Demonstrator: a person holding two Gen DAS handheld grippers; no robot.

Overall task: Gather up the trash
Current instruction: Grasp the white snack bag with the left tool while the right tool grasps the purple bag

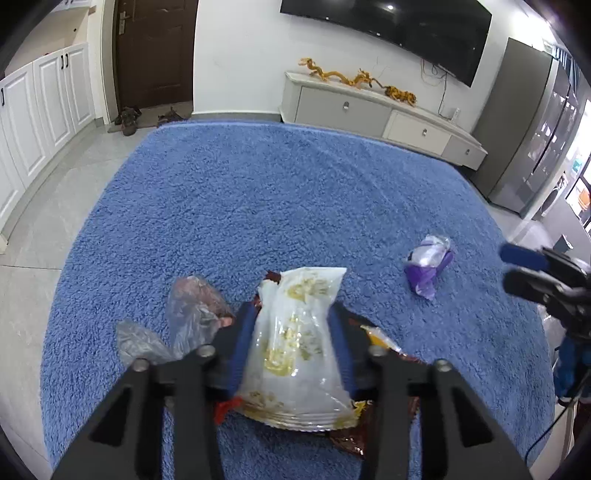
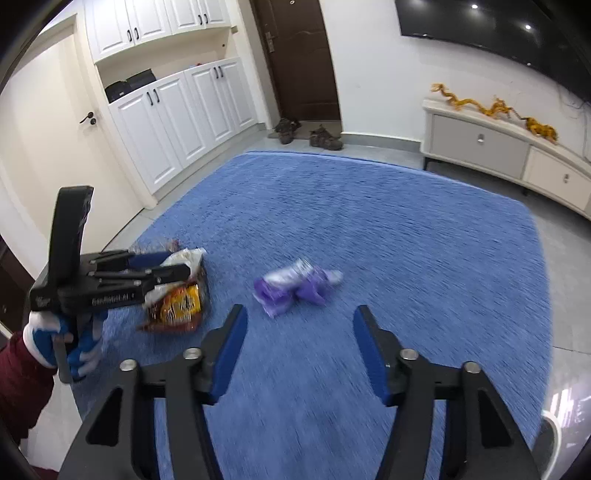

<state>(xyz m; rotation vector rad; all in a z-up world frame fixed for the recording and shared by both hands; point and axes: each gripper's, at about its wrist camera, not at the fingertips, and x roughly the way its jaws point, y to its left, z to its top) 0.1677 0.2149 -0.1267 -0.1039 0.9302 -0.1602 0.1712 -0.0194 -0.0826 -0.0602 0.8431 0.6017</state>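
My left gripper [image 1: 293,314] is shut on a white snack bag with yellow print [image 1: 295,343], held over a brown and orange wrapper [image 1: 373,424] on the blue rug [image 1: 258,192]. A clear crumpled plastic bag [image 1: 192,314] lies left of the fingers. A purple and white wrapper [image 1: 428,264] lies on the rug to the right. In the right wrist view my right gripper [image 2: 300,314] is open and empty, just short of the purple wrapper [image 2: 295,286]. The left gripper [image 2: 173,267] with its bags [image 2: 177,302] shows at the left.
A white TV cabinet [image 1: 380,114] with yellow dragon ornaments stands along the far wall under a black TV [image 1: 406,26]. White cupboards [image 2: 177,110], a brown door [image 2: 295,55] and shoes [image 2: 306,133] are at the far left. A grey fridge [image 1: 532,129] stands right.
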